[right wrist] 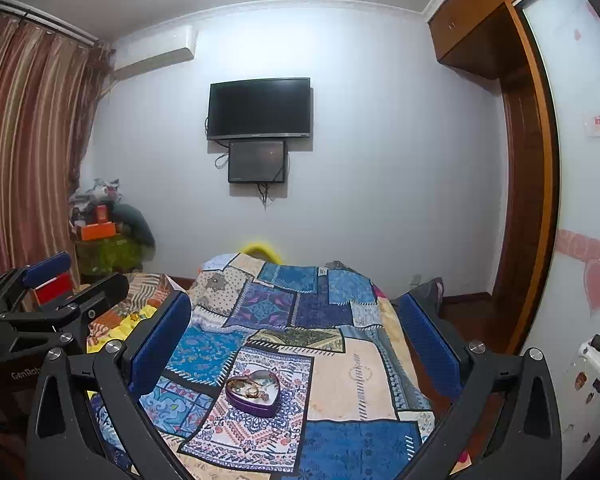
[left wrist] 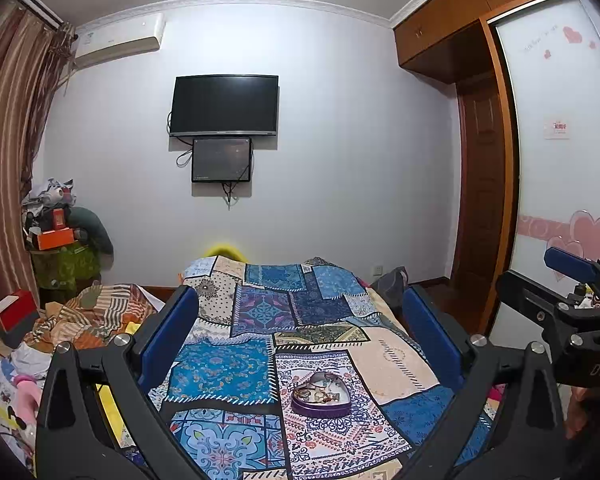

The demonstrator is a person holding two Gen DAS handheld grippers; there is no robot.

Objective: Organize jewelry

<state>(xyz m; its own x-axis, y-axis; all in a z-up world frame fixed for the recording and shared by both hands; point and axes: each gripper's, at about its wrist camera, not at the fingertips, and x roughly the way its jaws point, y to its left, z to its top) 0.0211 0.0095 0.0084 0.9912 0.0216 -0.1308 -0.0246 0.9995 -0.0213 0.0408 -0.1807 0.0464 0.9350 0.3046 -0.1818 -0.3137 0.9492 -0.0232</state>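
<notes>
A purple heart-shaped tin (left wrist: 321, 396) holding a tangle of gold and silver jewelry lies on the patchwork bedspread (left wrist: 260, 312). It also shows in the right wrist view (right wrist: 253, 393). My left gripper (left wrist: 300, 328) is open and empty, held above the bed with the tin low between its blue pads (left wrist: 168, 332). My right gripper (right wrist: 296, 332) is open and empty too, above the bed, with the tin between its fingers. Each gripper shows at the edge of the other's view: the right one (left wrist: 572, 280), the left one (right wrist: 60, 276).
A wall TV (left wrist: 224, 105) with a smaller screen below hangs ahead. Rumpled striped bedding (left wrist: 88, 316) and clutter lie left of the bed. A wooden wardrobe and doorway (left wrist: 480, 200) stand right. A white appliance (right wrist: 588, 384) is at the far right.
</notes>
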